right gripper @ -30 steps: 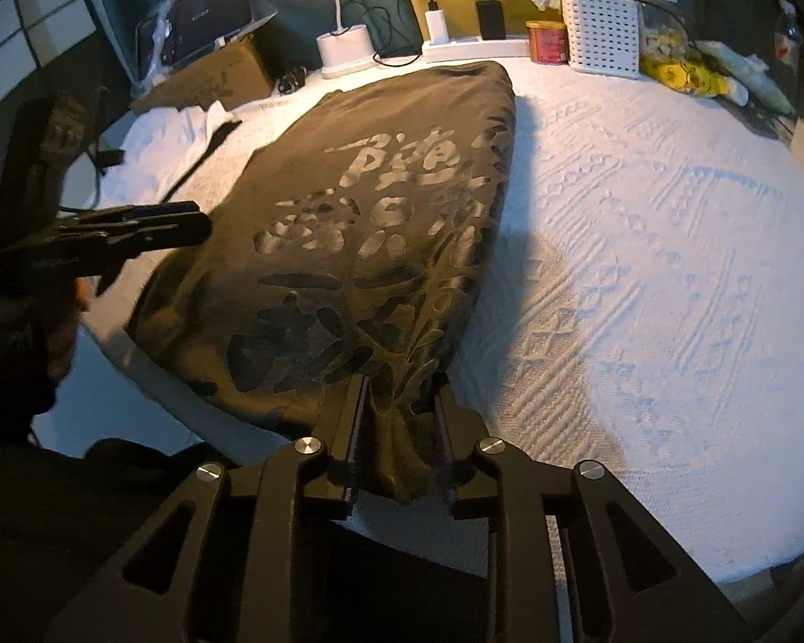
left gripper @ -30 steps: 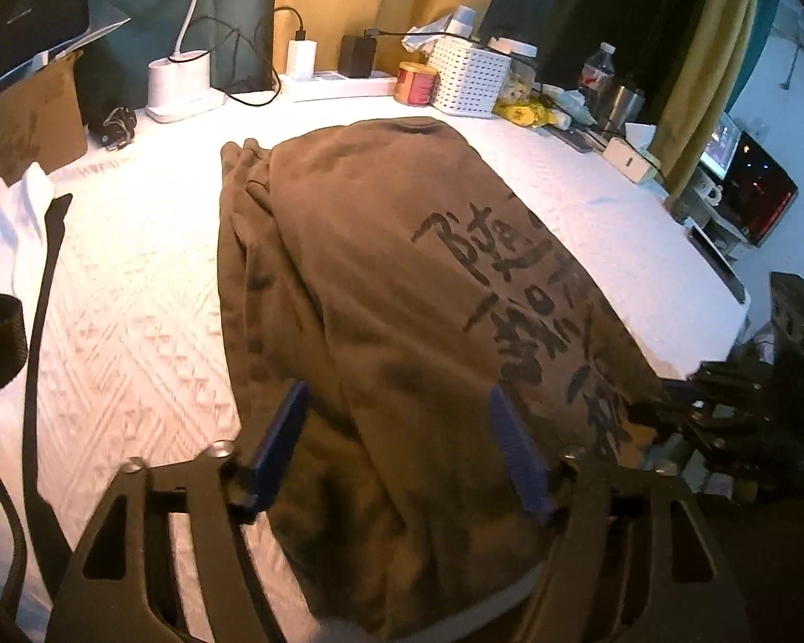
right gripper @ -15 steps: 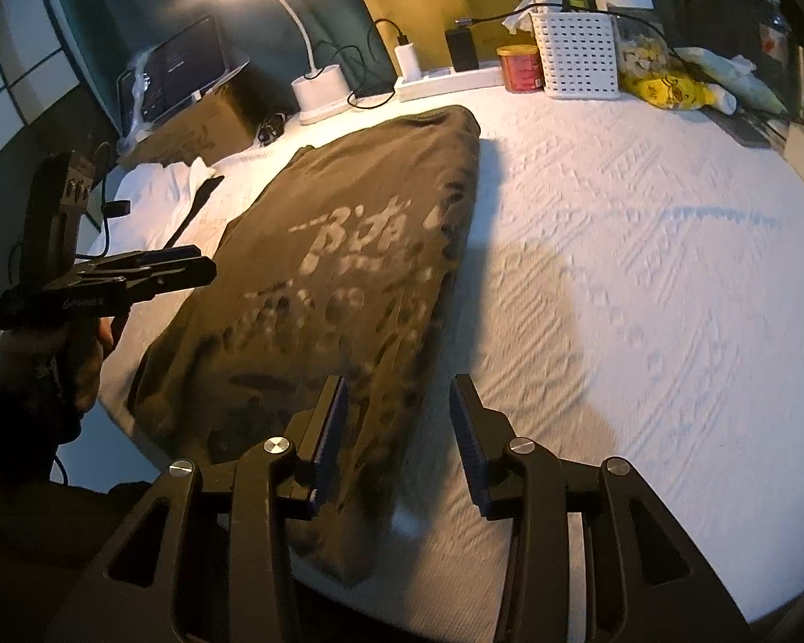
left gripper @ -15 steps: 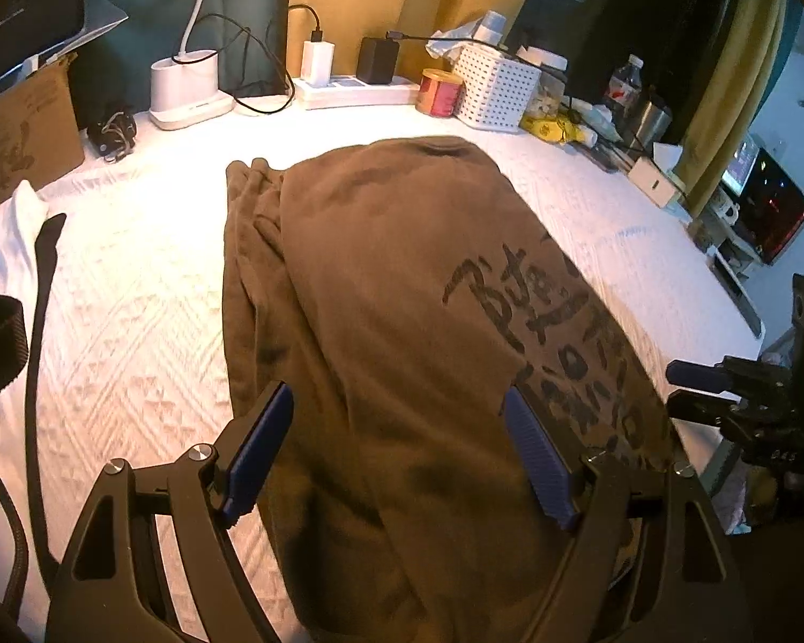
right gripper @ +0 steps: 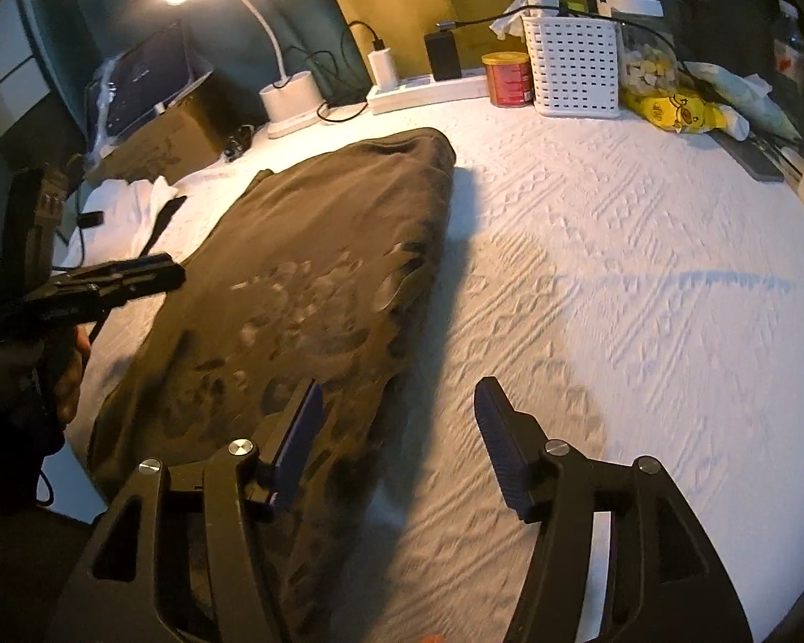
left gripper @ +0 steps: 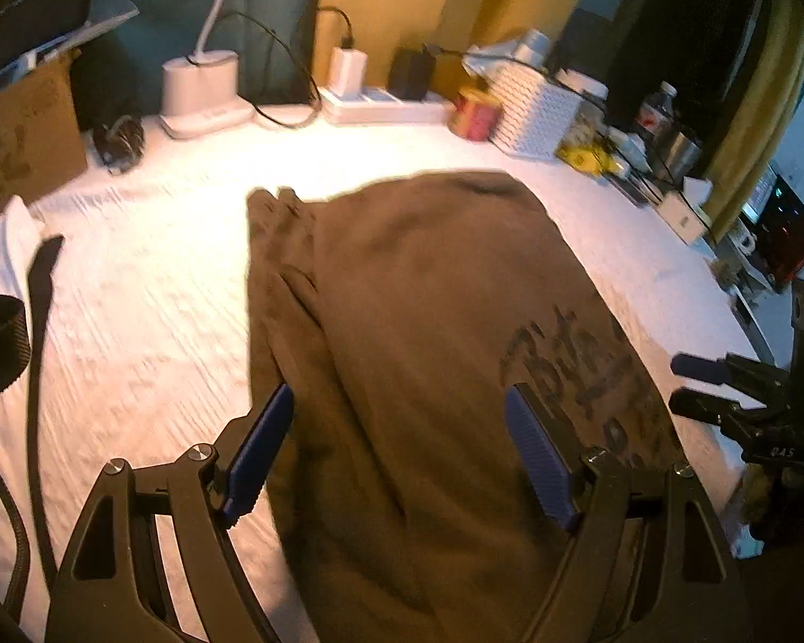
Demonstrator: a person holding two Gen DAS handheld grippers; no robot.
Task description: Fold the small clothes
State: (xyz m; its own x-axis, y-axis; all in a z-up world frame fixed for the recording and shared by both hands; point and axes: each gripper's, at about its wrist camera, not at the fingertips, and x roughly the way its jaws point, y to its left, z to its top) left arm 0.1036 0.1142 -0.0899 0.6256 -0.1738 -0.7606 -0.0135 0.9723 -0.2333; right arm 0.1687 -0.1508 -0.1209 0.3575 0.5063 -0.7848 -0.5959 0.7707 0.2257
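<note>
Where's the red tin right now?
The red tin stands at the table's back edge, between the power strip and white basket.

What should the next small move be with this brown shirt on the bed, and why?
Probably bring both grippers to the near hem and pinch it, ready to fold it away. The brown shirt lies as a long strip on the white bedspread, its sides already folded in. The left gripper is open above it; the right gripper is opening and grips nothing.
</note>
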